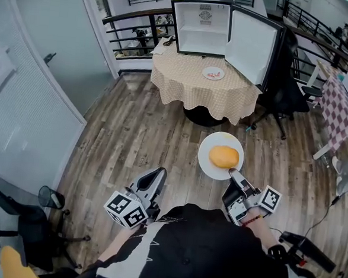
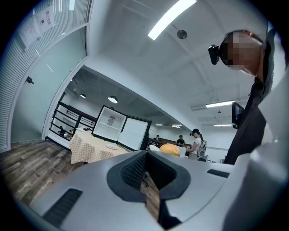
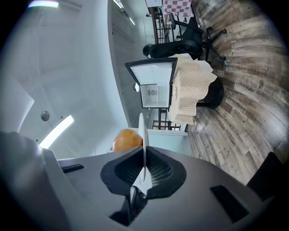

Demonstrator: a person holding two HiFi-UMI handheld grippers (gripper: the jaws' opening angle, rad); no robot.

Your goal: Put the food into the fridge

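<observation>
Step in hand: transport toward the fridge, which stands door open on the table; the right gripper is clamped on the rim of a white plate bearing a round orange food item, well short of the fridge; the left gripper has its jaws together on nothing. Next move, by judgement: approach with the plate kept level, then slide it inside. Shelf layout in the fridge is hard to make out; what lies on the small plate just before the fridge is too small to identify.
</observation>
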